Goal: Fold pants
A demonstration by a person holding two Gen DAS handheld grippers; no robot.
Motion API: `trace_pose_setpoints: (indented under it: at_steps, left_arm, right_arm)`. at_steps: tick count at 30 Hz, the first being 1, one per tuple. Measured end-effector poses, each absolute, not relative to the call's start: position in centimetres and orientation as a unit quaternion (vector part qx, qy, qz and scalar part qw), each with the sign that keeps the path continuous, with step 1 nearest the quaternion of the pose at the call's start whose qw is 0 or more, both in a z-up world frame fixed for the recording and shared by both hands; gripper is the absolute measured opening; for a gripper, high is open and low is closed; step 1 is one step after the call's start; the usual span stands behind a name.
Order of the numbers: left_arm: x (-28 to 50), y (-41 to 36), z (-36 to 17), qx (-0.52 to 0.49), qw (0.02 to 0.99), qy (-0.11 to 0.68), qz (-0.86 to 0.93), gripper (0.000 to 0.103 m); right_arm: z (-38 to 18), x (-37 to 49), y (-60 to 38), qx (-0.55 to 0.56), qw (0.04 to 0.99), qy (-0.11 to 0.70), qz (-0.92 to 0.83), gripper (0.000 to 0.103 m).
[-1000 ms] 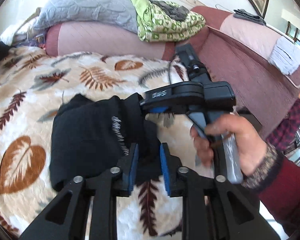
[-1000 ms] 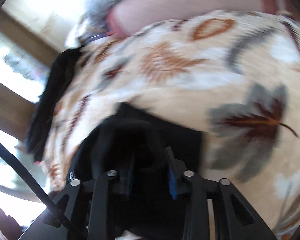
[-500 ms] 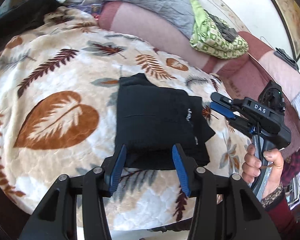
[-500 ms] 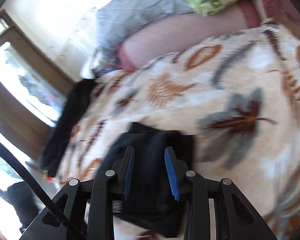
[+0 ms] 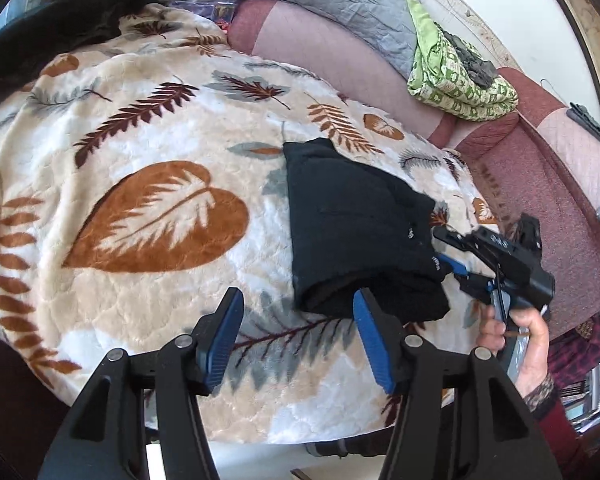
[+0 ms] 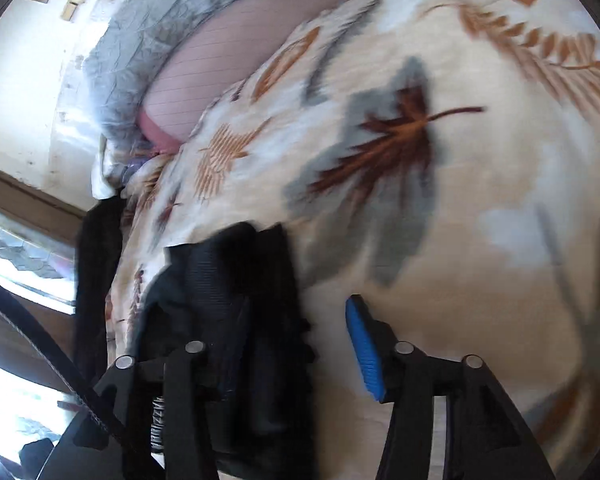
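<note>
Right view blurred; pants (image 5: 356, 232) folded

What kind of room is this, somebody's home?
Most likely a home living room or bedroom. A leaf-print fleece blanket covers the soft surface where the folded black pants lie, a pink cushioned sofa back runs behind it with a grey quilt piled on top, and a framed picture hangs above.

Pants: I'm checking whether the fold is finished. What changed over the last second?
Both grippers let go. The left gripper opened its jaws and backed off toward the near edge; the right gripper opened too and now sits at the pants' right side. The pants stayed a folded black bundle on the leaf-print blanket.
</note>
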State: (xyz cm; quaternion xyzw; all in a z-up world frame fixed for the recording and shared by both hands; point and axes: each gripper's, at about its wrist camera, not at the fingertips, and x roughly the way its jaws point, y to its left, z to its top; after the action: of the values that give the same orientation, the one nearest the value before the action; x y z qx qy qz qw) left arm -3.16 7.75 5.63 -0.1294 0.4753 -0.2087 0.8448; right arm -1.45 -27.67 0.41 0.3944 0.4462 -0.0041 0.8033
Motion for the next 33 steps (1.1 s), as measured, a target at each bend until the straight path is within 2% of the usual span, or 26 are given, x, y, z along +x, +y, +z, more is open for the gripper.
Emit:
trace_pose_setpoints:
  at_steps: [5, 10, 13, 16, 18, 23, 25, 26, 33]
  left_arm:
    - [-1.0, 5.1, 7.4, -0.082, 0.865, 0.449, -0.209, 0.056]
    - [1.8, 1.7, 5.6, -0.037, 0.857, 0.476, -0.195, 0.056]
    - [1.6, 0.1, 3.2, 0.002, 0.851, 0.492, -0.185, 0.056]
    - [1.2, 0.0, 2.0, 0.014, 0.854, 0.490, -0.175, 0.062]
    - [1.5, 0.8, 1.8, -0.012, 0.848, 0.498, -0.178, 0.067]
    - [0.8, 2.3, 3.5, -0.034, 0.849, 0.491, -0.191, 0.067]
    - [-0.4, 2.6, 4.4, -0.020, 0.861, 0.472, -0.188, 0.069]
    - [-0.9, 2.8, 4.7, -0.014, 0.866, 0.464, -0.184, 0.070]
    - [-2.2, 4.6, 4.8, -0.018, 0.871, 0.467, -0.150, 0.071]
  right_arm:
    - [3.7, -4.2, -28.3, 0.381, 0.834, 0.398, 0.003, 0.054]
    - [7.3, -5.1, -25.6, 0.384, 0.847, 0.354, 0.099, 0.054]
    - [5.7, -4.9, -23.4, 0.395, 0.822, 0.381, 0.153, 0.054]
    - [1.1, -4.8, -22.7, 0.417, 0.784, 0.434, 0.150, 0.054]
    - [0.0, -5.5, -23.4, 0.449, 0.780, 0.408, 0.155, 0.053]
    - [0.3, -5.3, -23.3, 0.439, 0.785, 0.405, 0.165, 0.054]
    - [1.5, -5.5, -23.4, 0.417, 0.798, 0.404, 0.163, 0.065]
    - [2.0, -5.7, -23.6, 0.411, 0.805, 0.399, 0.156, 0.074]
    - [3.3, -7.5, -25.9, 0.390, 0.843, 0.363, 0.074, 0.077]
